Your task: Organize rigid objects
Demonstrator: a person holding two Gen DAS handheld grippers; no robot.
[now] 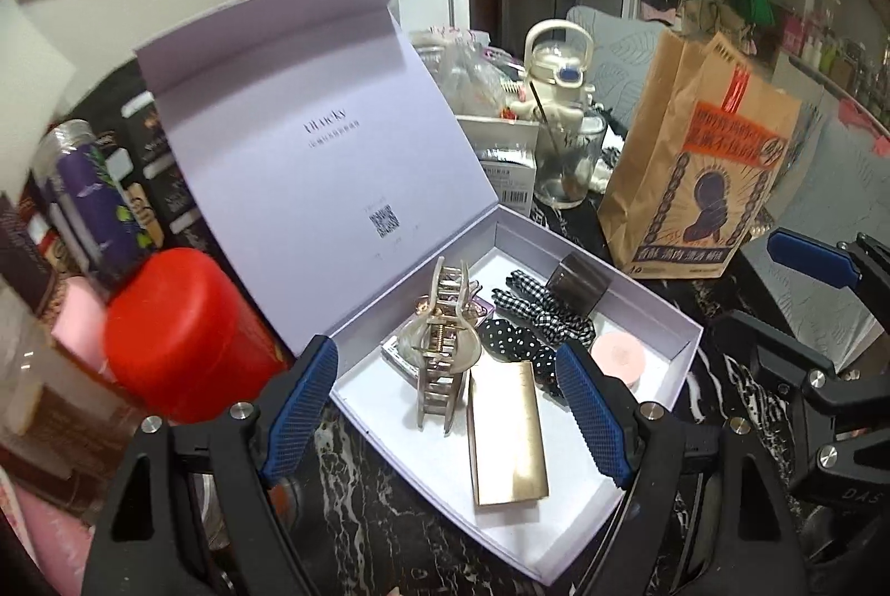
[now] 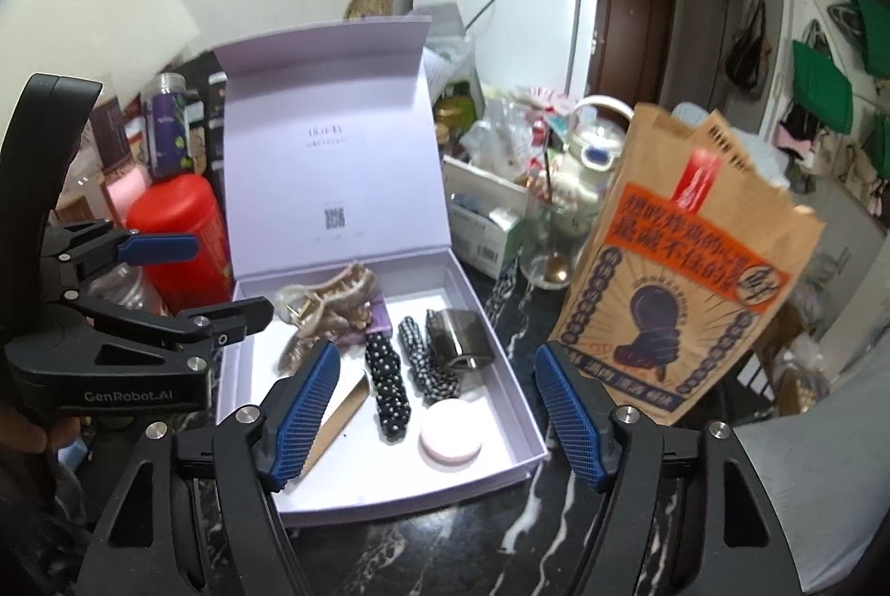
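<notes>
Your left gripper (image 1: 448, 407) spread wide and empty above the lilac box (image 1: 676, 345), your right gripper (image 2: 436, 409) released too, claw clip (image 1: 439, 345), gold case (image 1: 506, 440), pink disc (image 1: 617, 354) inside the box

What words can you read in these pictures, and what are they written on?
"GenRobot.AI": white letters on the side of the left gripper, seen from the right wrist camera.
"DAS": partial letters on the right gripper, cut off at the frame edge.
Lid of the open box: a short brand word, a line beneath it and a square code, all too blurred to read.
Paper bag: big Chinese characters, too blurred to read surely.
</notes>
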